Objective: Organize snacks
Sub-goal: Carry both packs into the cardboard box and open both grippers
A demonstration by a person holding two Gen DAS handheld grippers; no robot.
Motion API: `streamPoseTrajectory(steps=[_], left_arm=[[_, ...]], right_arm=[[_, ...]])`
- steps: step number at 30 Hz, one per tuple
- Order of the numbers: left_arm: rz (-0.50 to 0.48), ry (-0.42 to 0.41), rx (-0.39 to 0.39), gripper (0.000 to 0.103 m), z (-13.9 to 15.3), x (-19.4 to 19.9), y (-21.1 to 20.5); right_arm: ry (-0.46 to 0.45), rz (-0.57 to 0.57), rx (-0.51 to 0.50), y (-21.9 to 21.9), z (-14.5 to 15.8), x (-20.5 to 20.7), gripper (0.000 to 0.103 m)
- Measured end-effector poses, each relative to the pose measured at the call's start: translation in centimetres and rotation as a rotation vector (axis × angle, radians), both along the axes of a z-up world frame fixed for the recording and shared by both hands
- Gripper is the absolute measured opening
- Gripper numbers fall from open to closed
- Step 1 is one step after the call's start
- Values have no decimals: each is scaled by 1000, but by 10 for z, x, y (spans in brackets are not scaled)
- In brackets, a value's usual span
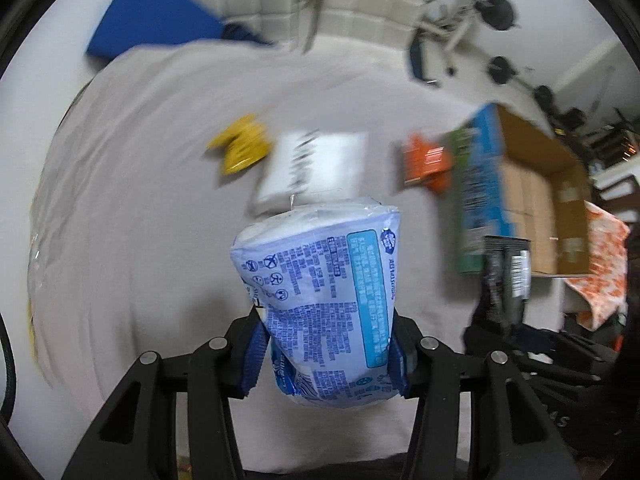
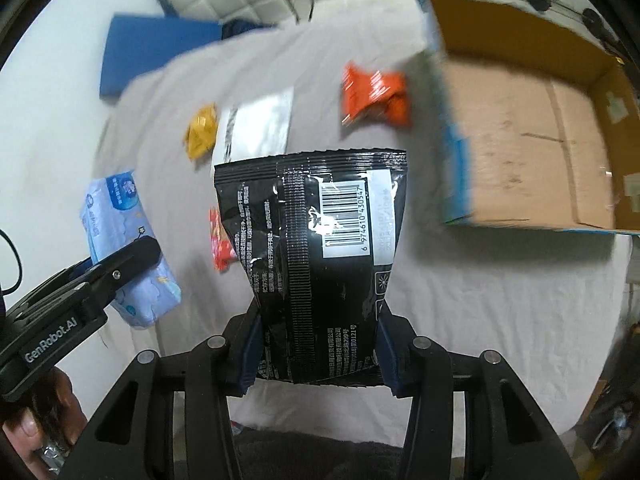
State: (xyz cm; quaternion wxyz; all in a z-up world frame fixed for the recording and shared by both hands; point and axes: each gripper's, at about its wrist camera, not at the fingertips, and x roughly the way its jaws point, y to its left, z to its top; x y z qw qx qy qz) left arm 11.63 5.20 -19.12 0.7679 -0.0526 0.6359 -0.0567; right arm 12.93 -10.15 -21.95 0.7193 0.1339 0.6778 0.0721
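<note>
A: Tools first. What is each one pinching?

B: Your left tool (image 1: pixel 326 354) clamps a pale blue packet (image 1: pixel 320 296); your right tool (image 2: pixel 318 354) clamps a black pouch (image 2: pixel 312 256). Both hang above the white-sheeted bed (image 2: pixel 460 300).

A: Beyond them?

B: Your yellow packet (image 2: pixel 202 132), white packet (image 2: pixel 256 126) and orange packet (image 2: pixel 374 94) lie on the sheet; the open cardboard box (image 2: pixel 520 128) sits right.

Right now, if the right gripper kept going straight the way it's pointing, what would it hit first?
The right gripper is shut on a black packet, which leads. Beyond it lies the white cloth, probably near the white-silver pouch; depth is unclear.
</note>
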Motion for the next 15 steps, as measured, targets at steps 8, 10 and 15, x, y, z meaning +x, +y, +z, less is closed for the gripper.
streamPoseTrajectory(steps=[8,10,15], left_arm=[[-201,-62,-96,47,25,60,-109],[-240,-57,-123,47,27,75,-141],[-295,-39,-151,47,22,110,-221]], right_arm=[[-96,-138,-29,-122,58,3,50],[-118,-166,-60,-164,68,7,50],[-125,-175,-133,-240,58,32,50]])
